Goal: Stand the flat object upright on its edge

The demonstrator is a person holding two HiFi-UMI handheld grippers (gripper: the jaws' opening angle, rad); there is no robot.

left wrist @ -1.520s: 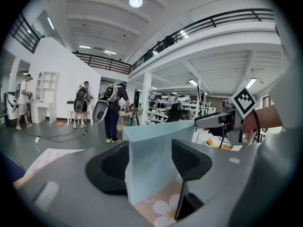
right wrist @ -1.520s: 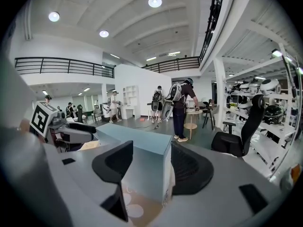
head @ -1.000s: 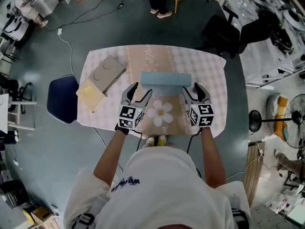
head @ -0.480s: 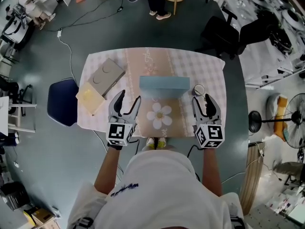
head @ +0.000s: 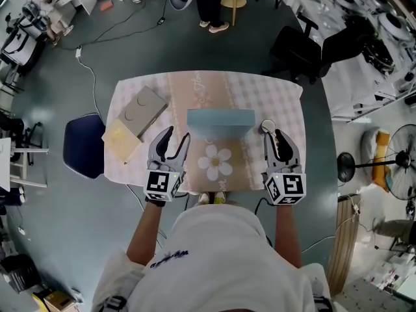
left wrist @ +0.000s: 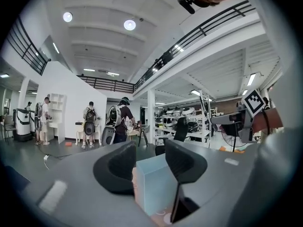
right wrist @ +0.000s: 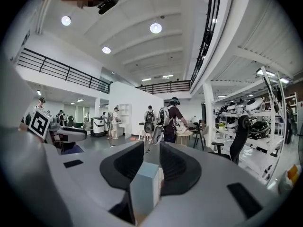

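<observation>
Grippers are hanging over the near part of the table [head: 273, 96], one at each side of the printed flower [head: 218, 161]. The left gripper [head: 175, 140] is holding nothing: its jaws have just been closing partway, and they are standing apart with no thing between the pads. The right gripper [head: 275, 139] is also empty. Its jaws have just been closing too, to a narrower gap, and nothing is sitting between them. Both gripper views are showing the blue box [head: 221, 119] through the gap, but it is lying beyond the tips and clear of them.

Just past the flower, the blue box is standing free at the middle of the table, long side across, with its narrow top face pointing up. It appears to be resting on its long edge, although its foot is not showing clearly from above. On this reading, the main step is done. What is remaining is to confirm that the box is staying up unaided.

Farther left, a grey box [head: 144, 103] and a yellow pad [head: 121, 132] are lying flat, well apart from the work. A chair [head: 84, 148] is standing beside that end of the table.
</observation>
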